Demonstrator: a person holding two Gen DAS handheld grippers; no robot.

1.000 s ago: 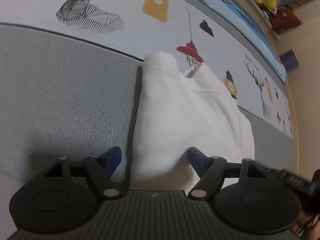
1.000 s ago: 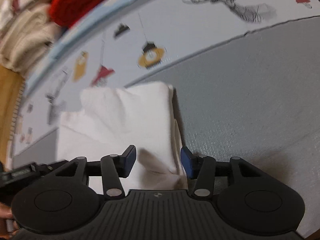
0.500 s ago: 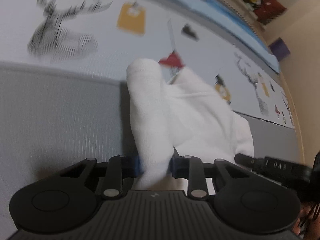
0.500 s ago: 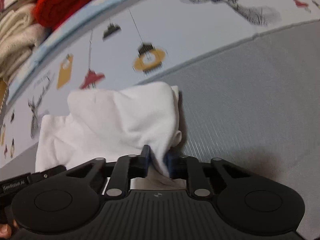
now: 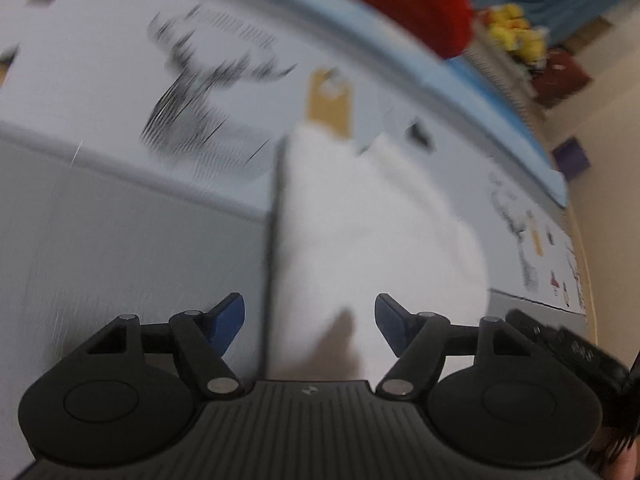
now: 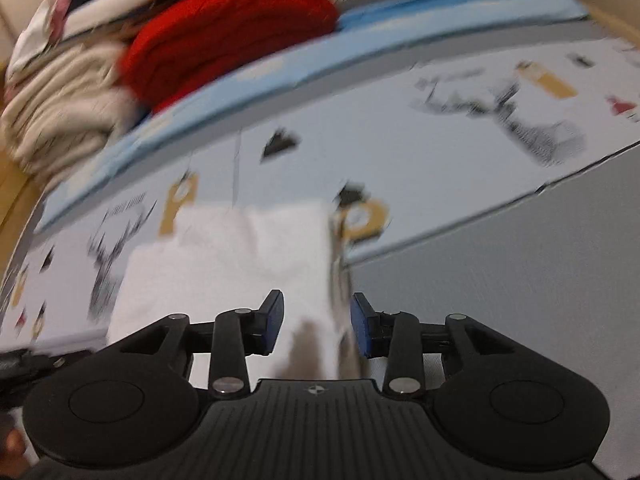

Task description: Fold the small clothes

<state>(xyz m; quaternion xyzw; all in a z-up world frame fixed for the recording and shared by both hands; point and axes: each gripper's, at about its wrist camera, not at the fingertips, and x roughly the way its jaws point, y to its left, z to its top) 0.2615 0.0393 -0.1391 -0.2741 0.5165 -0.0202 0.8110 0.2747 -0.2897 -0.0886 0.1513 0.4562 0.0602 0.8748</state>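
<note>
A small white garment (image 5: 368, 232) lies folded on the patterned mat, blurred by motion. My left gripper (image 5: 310, 320) is open, its blue pads on either side of the garment's near edge, gripping nothing. In the right wrist view the same white garment (image 6: 224, 264) lies in front of my right gripper (image 6: 316, 324), which is open with the cloth's near right corner between its pads. Part of the right gripper's body (image 5: 560, 344) shows at the right edge of the left wrist view.
The mat (image 6: 440, 152) has deer and lantern prints beside a grey area (image 6: 520, 264). A red knit (image 6: 228, 28) and beige folded clothes (image 6: 56, 92) are stacked behind on a blue strip. Yellow toys (image 5: 516, 36) sit at the far right.
Both grippers were shut on the garment's near edge half a second ago and have now opened and let it go. The garment has moved farther onto the patterned mat.
</note>
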